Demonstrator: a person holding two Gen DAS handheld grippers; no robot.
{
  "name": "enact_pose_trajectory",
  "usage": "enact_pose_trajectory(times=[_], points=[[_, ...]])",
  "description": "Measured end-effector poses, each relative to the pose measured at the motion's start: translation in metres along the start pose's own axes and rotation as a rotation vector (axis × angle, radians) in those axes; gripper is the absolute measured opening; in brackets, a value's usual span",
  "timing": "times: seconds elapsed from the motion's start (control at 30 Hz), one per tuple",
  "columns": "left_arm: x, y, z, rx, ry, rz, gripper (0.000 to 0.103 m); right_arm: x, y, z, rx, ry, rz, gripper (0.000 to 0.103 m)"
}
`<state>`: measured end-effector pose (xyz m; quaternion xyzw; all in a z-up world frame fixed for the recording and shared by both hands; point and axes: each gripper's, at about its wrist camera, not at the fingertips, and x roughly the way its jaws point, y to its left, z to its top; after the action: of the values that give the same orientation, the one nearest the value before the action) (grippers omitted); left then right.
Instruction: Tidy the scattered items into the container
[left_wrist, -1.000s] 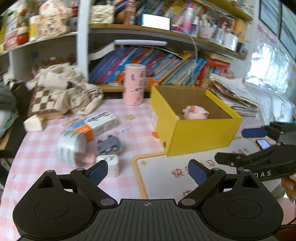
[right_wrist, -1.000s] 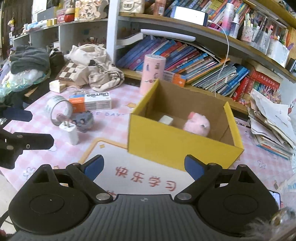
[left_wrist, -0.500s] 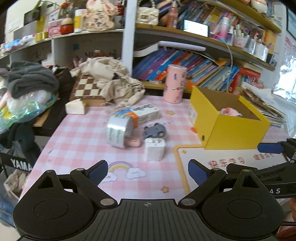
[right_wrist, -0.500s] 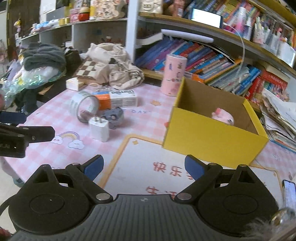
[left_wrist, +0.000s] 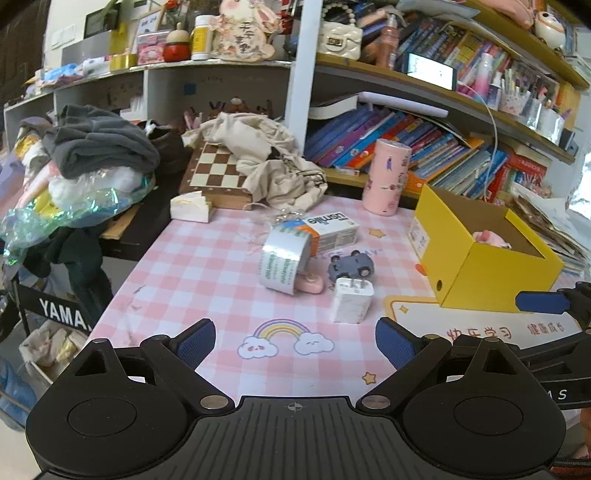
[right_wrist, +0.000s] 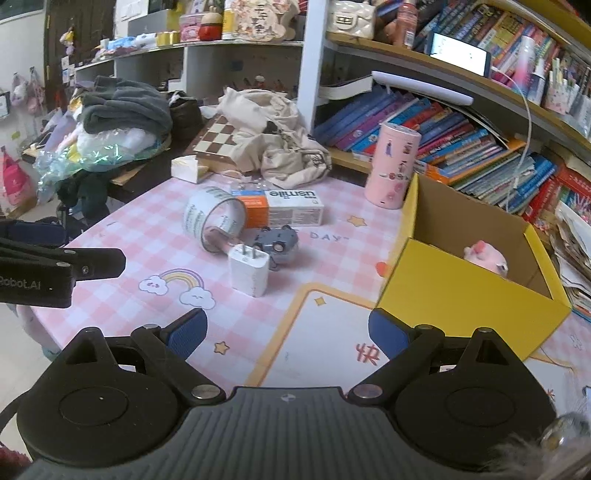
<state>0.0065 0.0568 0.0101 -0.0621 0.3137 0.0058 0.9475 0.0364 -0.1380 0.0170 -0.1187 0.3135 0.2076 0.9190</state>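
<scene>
A yellow cardboard box (left_wrist: 484, 273) (right_wrist: 469, 291) stands at the right of the pink checked table with a pink plush toy (left_wrist: 491, 238) (right_wrist: 484, 254) inside. Scattered left of it lie a white charger plug (left_wrist: 351, 301) (right_wrist: 249, 273), a grey toy car (left_wrist: 351, 264) (right_wrist: 277, 242), a tape roll (left_wrist: 282, 260) (right_wrist: 214, 221) and an orange-and-white box (left_wrist: 328, 229) (right_wrist: 280, 212). My left gripper (left_wrist: 295, 341) is open and empty, near the table's front edge, short of the plug. My right gripper (right_wrist: 288, 332) is open and empty, over the white mat.
A pink cylinder (left_wrist: 386, 177) (right_wrist: 395, 166) stands behind the box. A chessboard (left_wrist: 218, 173), crumpled cloth (left_wrist: 273, 162) and bookshelves line the back. Clothes and bags (left_wrist: 92, 166) pile up past the table's left edge. A white mat (right_wrist: 325, 343) covers the front right.
Both grippers have pulled back and swung left, away from the yellow box. The scattered items now sit ahead of them. Both stay open and empty.
</scene>
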Motion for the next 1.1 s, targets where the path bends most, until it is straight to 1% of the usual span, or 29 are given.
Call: enact_pose_trajectory(times=[0.2, 0.47, 0.6, 0.77, 1.1], points=[[0.007, 0.004, -0.003, -0.01, 0.026, 0.012, 0.096, 0.011, 0.004, 0.0, -0.013, 0.025, 0.033, 0.094], [0.024, 0.005, 0.002, -0.02, 0.047, 0.033, 0.096, 0.031, 0.003, 0.005, -0.031, 0.047, 0.069, 0.094], [0.035, 0.005, 0.008, -0.023, 0.051, 0.046, 0.096, 0.046, -0.002, 0.009, -0.03, 0.064, 0.089, 0.092], [0.055, 0.005, 0.015, -0.024, 0.079, 0.058, 0.096, 0.066, -0.007, 0.017, -0.044, 0.084, 0.116, 0.089], [0.09, 0.002, 0.029, 0.004, 0.118, 0.083, 0.096, 0.109, -0.017, 0.027, -0.036, 0.136, 0.169, 0.088]])
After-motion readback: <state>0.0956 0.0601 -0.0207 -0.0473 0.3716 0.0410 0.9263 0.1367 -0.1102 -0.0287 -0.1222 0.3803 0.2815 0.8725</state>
